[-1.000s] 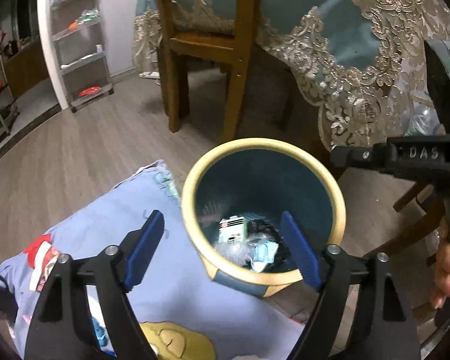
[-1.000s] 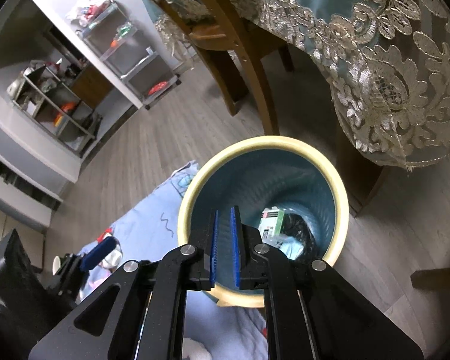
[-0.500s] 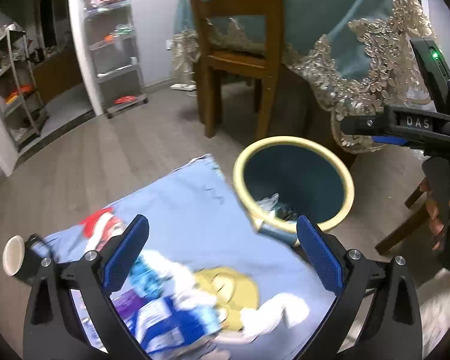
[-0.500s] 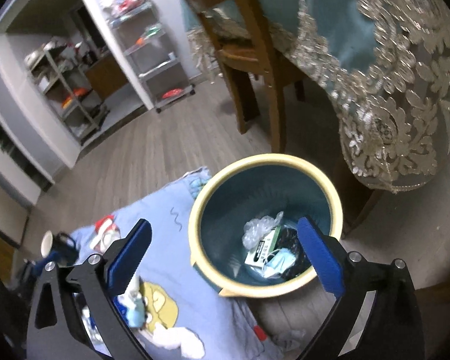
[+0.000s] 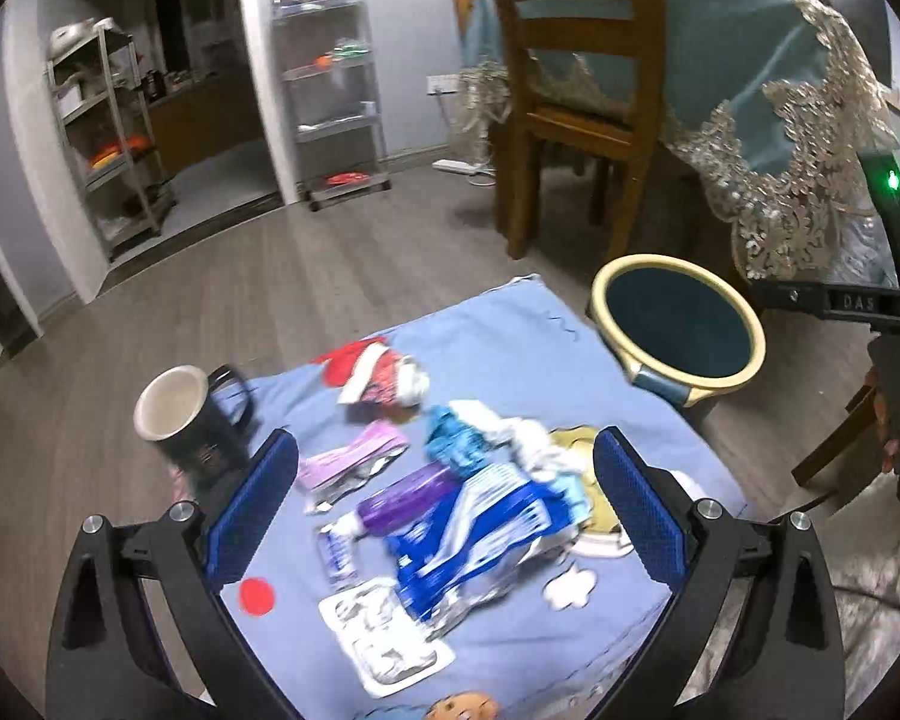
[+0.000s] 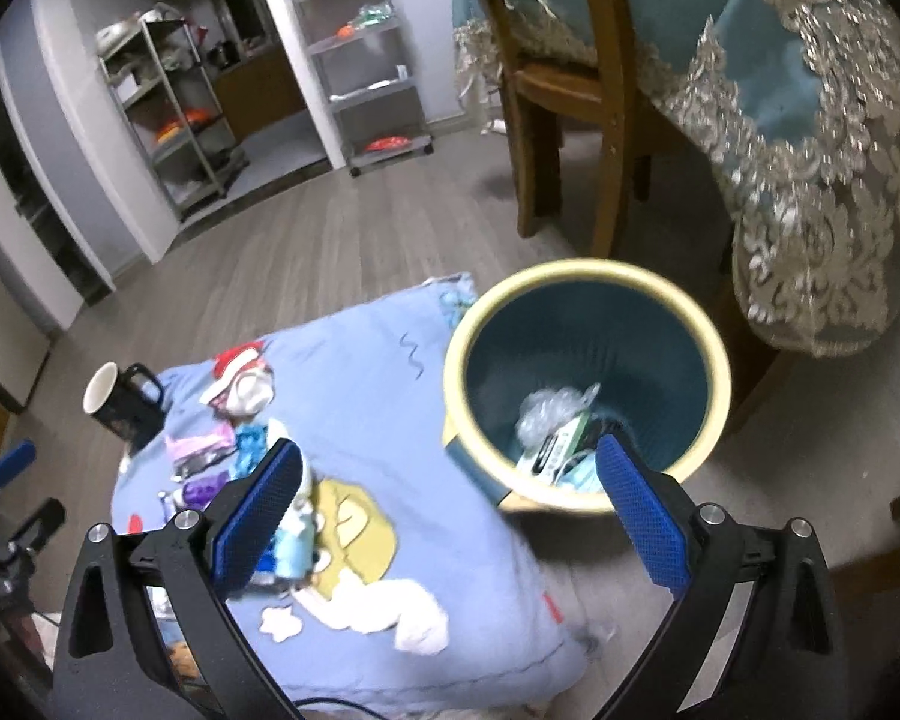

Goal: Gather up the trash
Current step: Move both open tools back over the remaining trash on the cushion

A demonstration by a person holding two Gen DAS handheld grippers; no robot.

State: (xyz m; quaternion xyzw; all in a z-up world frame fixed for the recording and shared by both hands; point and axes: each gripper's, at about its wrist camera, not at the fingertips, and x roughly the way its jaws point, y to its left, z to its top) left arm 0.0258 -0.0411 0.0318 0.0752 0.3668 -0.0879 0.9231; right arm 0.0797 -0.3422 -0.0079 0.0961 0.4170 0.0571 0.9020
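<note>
A teal bin with a yellow rim (image 5: 678,324) (image 6: 588,384) stands on the floor at the right of a blue cartoon cloth (image 5: 510,354) (image 6: 378,396). Trash lies inside the bin (image 6: 561,438). Several wrappers lie on the cloth: a blue-and-white packet (image 5: 480,534), a purple one (image 5: 408,498), a pink one (image 5: 354,456), a red-and-white one (image 5: 378,372). My left gripper (image 5: 444,504) is open and empty above the wrappers. My right gripper (image 6: 450,510) is open and empty between the cloth and the bin.
A black mug (image 5: 192,420) (image 6: 120,402) stands at the cloth's left edge. A wooden chair (image 5: 570,96) and a table with a lace-edged teal cloth (image 5: 780,138) stand behind the bin. Metal shelves (image 5: 330,90) stand at the back wall.
My left gripper pulled back from the bin to over the wrappers on the cloth. My right gripper opened from shut, and a clear crumpled piece now lies in the bin.
</note>
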